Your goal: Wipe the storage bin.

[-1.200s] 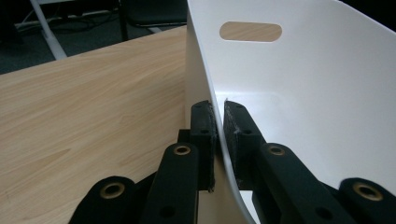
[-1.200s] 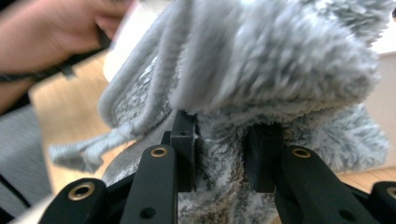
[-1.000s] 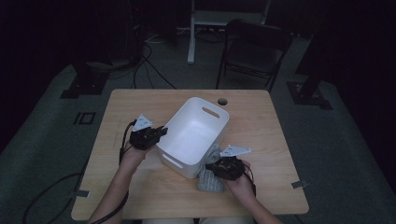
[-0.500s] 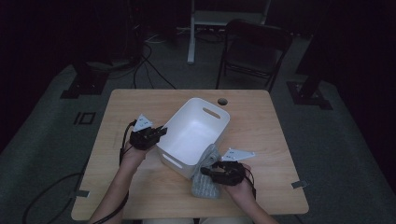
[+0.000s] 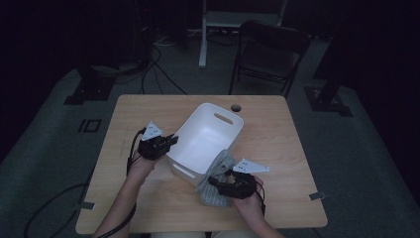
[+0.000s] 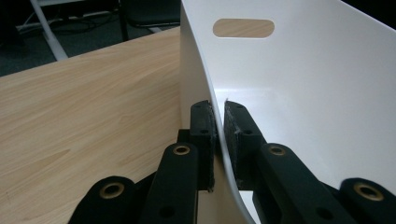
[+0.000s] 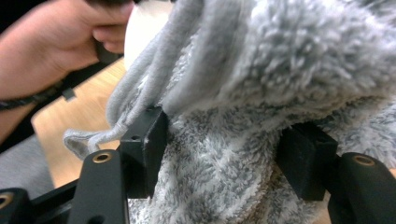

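a wooden table (image 5: 277, 148) stands on a grey carpet floor (image 5: 366, 163). it has a small round hole (image 5: 236, 107) near its far edge. behind the table are a dark folding chair (image 5: 270, 49), a white stand (image 5: 204, 34) and some black cables (image 5: 148, 69).

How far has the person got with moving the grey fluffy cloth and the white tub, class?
Done: the left gripper is clamped on the white tub's wall, holding it tilted. In hand: the right gripper, its jaws having just been opening, has the grey fluffy cloth loosely between them; the cloth lies on the table against the tub's near side. Left, probably: the tub's inside looks bare, so the cloth is not in it yet.
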Motion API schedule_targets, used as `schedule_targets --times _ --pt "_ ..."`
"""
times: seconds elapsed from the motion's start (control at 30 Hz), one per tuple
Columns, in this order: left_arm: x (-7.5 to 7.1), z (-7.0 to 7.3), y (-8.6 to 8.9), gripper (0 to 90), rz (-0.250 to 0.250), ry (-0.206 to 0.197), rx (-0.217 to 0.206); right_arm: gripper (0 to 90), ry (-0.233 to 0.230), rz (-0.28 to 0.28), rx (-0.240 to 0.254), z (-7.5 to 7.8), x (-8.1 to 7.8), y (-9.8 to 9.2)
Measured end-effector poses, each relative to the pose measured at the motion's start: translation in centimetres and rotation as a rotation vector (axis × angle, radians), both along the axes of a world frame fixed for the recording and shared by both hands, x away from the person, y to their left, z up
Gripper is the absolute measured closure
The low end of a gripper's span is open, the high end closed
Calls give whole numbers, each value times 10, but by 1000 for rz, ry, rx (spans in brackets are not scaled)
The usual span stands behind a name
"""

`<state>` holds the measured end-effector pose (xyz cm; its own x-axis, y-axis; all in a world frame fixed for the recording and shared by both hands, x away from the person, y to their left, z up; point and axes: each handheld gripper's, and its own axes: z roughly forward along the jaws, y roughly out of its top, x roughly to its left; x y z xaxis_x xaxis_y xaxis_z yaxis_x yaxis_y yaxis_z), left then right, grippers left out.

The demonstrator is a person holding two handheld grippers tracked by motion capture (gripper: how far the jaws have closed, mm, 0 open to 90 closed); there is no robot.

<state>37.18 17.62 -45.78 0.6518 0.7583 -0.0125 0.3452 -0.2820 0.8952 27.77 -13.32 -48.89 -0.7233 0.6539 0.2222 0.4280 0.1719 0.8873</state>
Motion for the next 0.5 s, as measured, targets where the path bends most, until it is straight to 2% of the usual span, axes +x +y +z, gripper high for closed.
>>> schedule_targets --times 0.17,0.27,0.4,0.43,0.5 --pt "0 0 0 827 3 1 -4 362 -20 3 -71 -14 3 2" --pt "1 0 -1 826 7 -1 -2 349 -9 8 -100 -24 6 3" --pt "1 0 -1 826 7 -1 0 355 63 29 -158 -42 16 4" --pt "1 0 -1 822 6 -1 -1 387 98 43 -190 -49 20 5" --pt "1 0 -1 819 9 -3 3 508 133 65 -220 -55 24 3"
